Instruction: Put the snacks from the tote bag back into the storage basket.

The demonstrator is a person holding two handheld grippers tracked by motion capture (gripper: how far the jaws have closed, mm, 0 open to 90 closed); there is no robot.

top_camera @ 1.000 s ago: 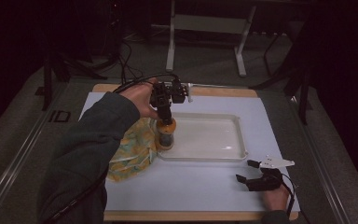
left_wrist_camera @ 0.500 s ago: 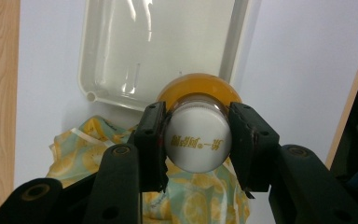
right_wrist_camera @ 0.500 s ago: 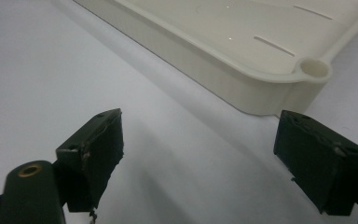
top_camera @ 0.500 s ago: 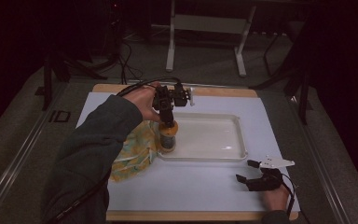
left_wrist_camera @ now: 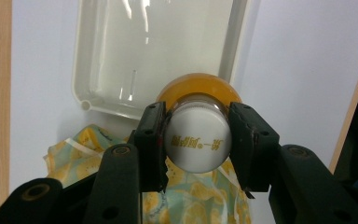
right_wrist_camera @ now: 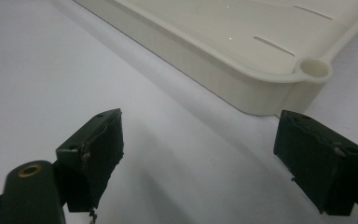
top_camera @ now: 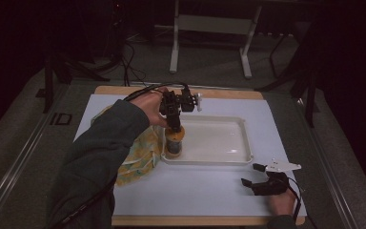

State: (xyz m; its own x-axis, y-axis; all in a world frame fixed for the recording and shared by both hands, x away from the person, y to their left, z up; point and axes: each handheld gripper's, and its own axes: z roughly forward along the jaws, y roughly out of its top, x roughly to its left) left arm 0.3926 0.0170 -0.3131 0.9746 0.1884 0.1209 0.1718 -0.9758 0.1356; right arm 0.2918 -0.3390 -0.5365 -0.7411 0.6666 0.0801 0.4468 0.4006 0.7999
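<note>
From above, the room is dim for me: the top and both sides of the frame sink into near black, and only the white mat [top_camera: 209, 186] catches light. Small glints sit on the tray [top_camera: 219, 160] floor at lower right. My left gripper view is bright and sharp, with streaks of glare at the top. In my right gripper view, soft shadows spread under the blurred jaws.

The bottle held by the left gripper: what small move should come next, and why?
Probably lower it a little further, then open. The left gripper is shut on the bottle by its white cap, at the white tray's left end, beside the yellow cloth.
</note>
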